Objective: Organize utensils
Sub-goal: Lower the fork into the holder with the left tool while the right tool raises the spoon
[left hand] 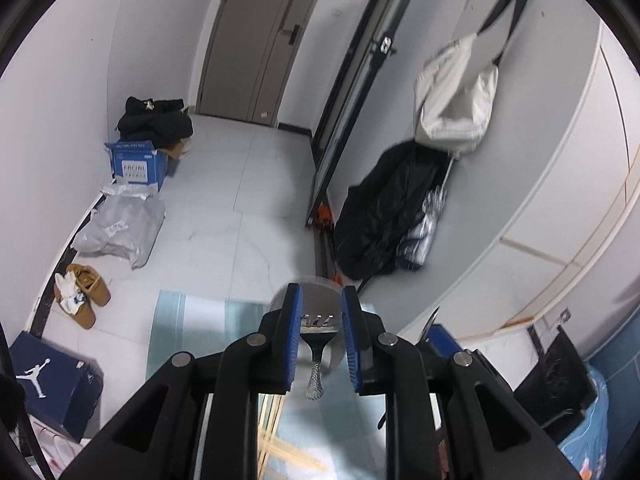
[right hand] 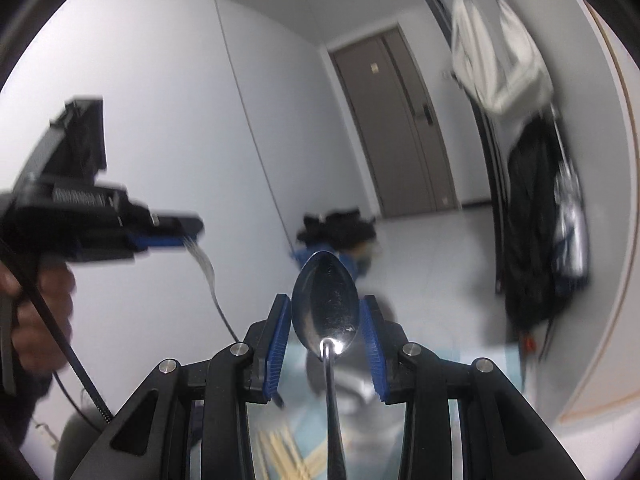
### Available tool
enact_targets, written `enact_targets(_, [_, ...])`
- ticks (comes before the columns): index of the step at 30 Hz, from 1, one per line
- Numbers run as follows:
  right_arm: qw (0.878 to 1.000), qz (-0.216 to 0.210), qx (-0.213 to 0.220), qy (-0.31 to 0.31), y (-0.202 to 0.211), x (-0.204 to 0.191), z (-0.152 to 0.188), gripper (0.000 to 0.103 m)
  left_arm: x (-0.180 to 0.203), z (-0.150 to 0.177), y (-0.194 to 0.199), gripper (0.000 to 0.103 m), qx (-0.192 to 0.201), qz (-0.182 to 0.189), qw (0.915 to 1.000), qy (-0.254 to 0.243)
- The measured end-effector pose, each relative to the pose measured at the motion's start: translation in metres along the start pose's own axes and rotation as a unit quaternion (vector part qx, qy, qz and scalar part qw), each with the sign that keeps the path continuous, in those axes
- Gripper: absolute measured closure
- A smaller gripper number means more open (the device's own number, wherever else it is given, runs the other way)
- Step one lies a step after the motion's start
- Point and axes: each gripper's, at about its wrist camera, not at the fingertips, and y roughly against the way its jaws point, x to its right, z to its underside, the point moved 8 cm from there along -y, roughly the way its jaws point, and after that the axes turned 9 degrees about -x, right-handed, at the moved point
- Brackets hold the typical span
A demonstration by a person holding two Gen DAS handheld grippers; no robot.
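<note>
My left gripper (left hand: 320, 294) is shut on a metal fork (left hand: 317, 336). The tines sit between the blue pads, and the patterned handle hangs down toward the camera. In the right wrist view that same left gripper (right hand: 192, 236) is at the left, held in a hand, with the fork (right hand: 208, 272) drooping from its tip. My right gripper (right hand: 325, 298) is shut on a metal spoon (right hand: 326, 320); the bowl stands up between the pads and the handle runs back under the camera. Both grippers are held in the air above the table.
Below lie wooden chopsticks (left hand: 288, 456) on a light blue mat (left hand: 176, 320). A round metal container (left hand: 316, 286) sits just beyond the left pads. On the floor are boxes (left hand: 136, 164), shoes (left hand: 86, 296) and a black bag (left hand: 380, 212). A white bag (left hand: 456, 96) hangs on the wall.
</note>
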Motion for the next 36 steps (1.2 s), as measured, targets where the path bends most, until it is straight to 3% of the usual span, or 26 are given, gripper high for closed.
enact_targets(7, [0.998, 0.022, 0.052, -0.014, -0.034, 0.013, -0.07, 0.069, -0.005, -0.036, -0.013, 0.088, 0.047, -0.003, 0.9989, 0.008])
enact_targets(13, [0.996, 0.026, 0.075, -0.039, -0.066, 0.022, -0.086, 0.069, -0.02, -0.048, -0.039, 0.088, 0.036, 0.001, 0.9992, 0.019])
enact_targets(25, [0.996, 0.05, 0.077, -0.017, -0.112, 0.034, -0.065, 0.069, -0.027, -0.049, -0.081, 0.088, -0.006, 0.008, 0.9997, 0.023])
enact_targets(36, [0.994, 0.075, 0.07, -0.027, -0.116, 0.038, -0.046, 0.069, -0.025, -0.045, -0.094, 0.088, -0.022, 0.006, 0.9995, 0.02])
